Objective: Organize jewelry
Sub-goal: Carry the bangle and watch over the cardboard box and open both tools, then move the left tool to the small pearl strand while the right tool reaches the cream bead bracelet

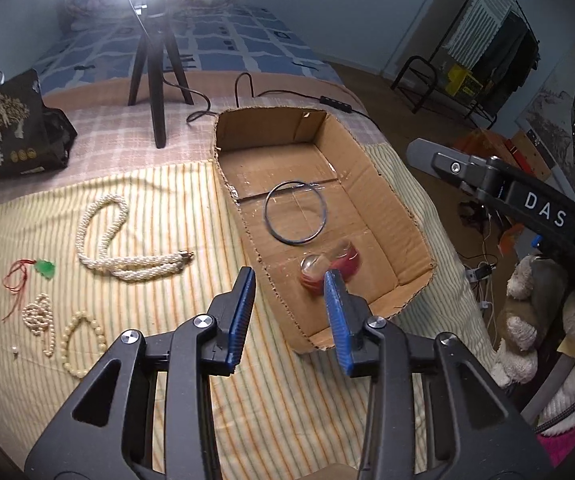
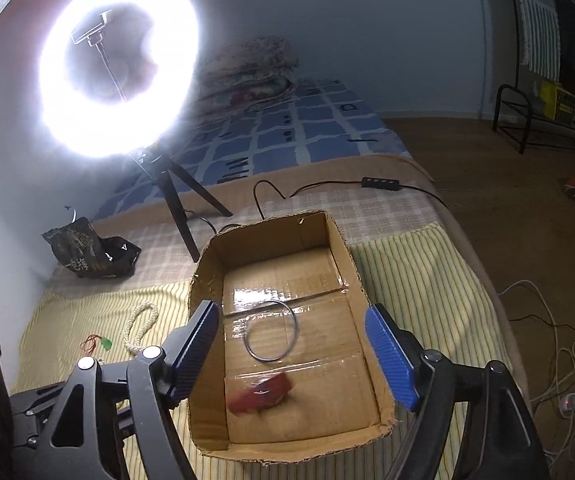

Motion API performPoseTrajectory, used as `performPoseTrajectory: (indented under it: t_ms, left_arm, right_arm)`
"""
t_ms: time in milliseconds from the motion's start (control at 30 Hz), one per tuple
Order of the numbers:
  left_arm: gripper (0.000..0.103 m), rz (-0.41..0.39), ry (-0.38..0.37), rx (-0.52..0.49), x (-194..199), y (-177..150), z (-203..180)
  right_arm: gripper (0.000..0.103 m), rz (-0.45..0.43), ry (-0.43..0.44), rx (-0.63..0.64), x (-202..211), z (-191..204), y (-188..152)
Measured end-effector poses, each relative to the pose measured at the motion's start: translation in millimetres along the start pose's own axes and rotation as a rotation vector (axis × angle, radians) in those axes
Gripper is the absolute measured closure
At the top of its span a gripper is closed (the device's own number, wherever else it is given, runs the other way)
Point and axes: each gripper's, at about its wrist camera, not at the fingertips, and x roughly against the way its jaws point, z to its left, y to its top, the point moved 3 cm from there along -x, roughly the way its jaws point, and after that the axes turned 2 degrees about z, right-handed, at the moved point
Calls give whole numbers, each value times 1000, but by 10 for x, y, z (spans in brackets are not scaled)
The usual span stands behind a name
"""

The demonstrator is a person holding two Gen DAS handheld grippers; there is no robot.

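Observation:
An open cardboard box (image 1: 371, 184) (image 2: 351, 276) lies on a striped cloth. On its floor are a thin metal bangle (image 1: 295, 212) (image 2: 272, 331) and a blurred red piece with a clear part (image 1: 329, 266) (image 2: 263, 396). My left gripper (image 1: 289, 280) is open above the box's near left wall, with the red piece just beyond its right finger and no pad on it. My right gripper (image 2: 291, 310) stands wide open over the box with nothing between its fingers. On the cloth to the left lie a thick pearl necklace (image 1: 103, 240), a green pendant on red cord (image 1: 45, 267), a small pearl strand (image 1: 41, 318) and a cream bead bracelet (image 1: 81, 340).
A ring light on a black tripod (image 1: 157, 80) (image 2: 179, 208) stands behind the box, its cable and switch (image 1: 335, 102) trailing right. A dark snack bag (image 1: 11, 128) sits at the far left. The bed edge drops off right of the box; plush toys (image 1: 547, 320) and cables lie below.

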Motion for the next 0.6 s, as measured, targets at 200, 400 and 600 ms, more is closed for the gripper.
performPoseTrajectory:
  t_ms: [200,400,600]
  left_arm:
    - [67,-18,23,-7,167,-51,34]
    - [67,-50,40,3,388,-63,82]
    - [67,-62,56,11,555,-100,140]
  right_arm:
    - [15,-25,-30,40,122,98,-26]
    - [14,-30,-56,51,226,116,-73]
    - [4,-53,-100,69,387,112,-124]
